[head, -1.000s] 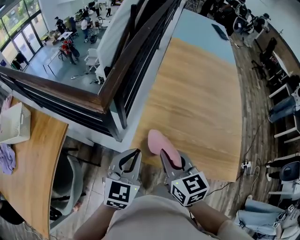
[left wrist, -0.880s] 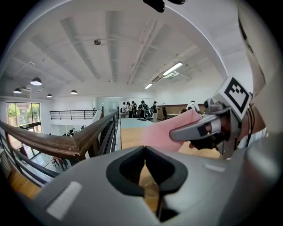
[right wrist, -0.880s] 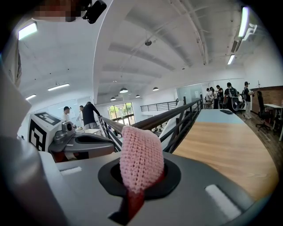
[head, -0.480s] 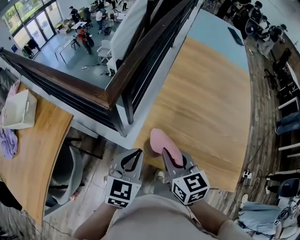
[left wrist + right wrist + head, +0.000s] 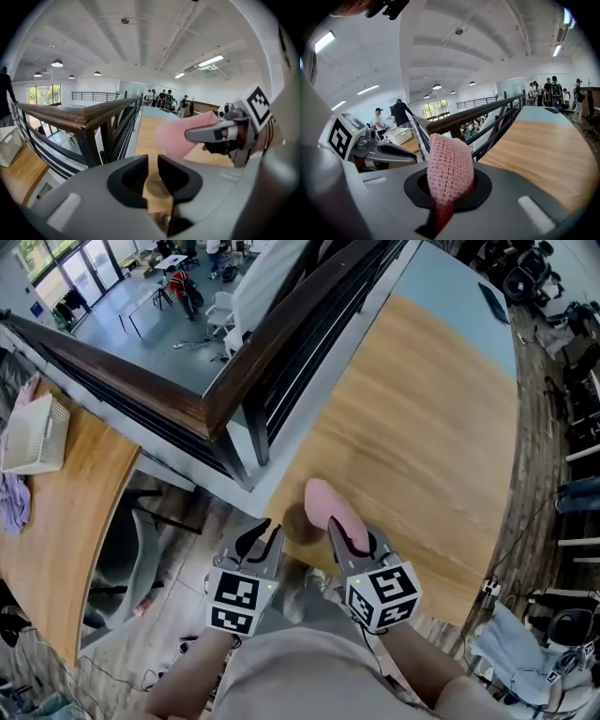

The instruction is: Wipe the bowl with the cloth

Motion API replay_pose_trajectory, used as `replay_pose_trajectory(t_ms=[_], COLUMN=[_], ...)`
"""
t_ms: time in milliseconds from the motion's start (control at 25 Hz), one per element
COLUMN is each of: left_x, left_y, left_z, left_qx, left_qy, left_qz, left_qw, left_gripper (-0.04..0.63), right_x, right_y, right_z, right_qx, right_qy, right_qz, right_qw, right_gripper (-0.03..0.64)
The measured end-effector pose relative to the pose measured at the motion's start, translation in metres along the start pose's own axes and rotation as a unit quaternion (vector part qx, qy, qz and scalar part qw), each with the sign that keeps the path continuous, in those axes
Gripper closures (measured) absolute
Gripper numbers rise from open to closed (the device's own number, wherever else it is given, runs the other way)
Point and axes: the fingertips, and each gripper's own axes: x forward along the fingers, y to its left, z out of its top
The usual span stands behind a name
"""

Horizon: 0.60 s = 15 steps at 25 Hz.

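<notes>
our right gripper is clamped on the pink cloth, which sticks up over the table edge. our left gripper has just been opening, its jaws a little apart and pressing nothing. the bowl sits just ahead of them, beside the cloth.

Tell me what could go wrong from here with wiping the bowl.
1. The bowl sits close to the near edge of the table; a wipe toward the person might push it off.
2. The left gripper holds nothing: its fingers have just been opening, the gap looks narrow, and the bowl shows beyond it. They may knock the rim.
3. The right gripper is shut on one end of the cloth; the free part could fold over.
</notes>
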Motion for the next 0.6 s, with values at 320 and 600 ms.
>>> replay_pose_trajectory(t_ms=[320, 600], left_x=[0.045, 0.08], left_y=[0.003, 0.016], left_z=[-0.056, -0.097], left_qx=[-0.039, -0.09], left_qy=[0.075, 0.126], left_qz=[-0.008, -0.019], left_qw=[0.9964, 0.9878], left_gripper=[0.508, 0.497], right_x=[0.024, 0.05], right_y=[-0.013, -0.012], right_z=[-0.039, -0.062], right_qx=[0.011, 0.022], right_qy=[0.034, 0.058], right_qz=[0.005, 0.012], right_qw=[0.999, 0.998], right_gripper=[0.601, 0.601])
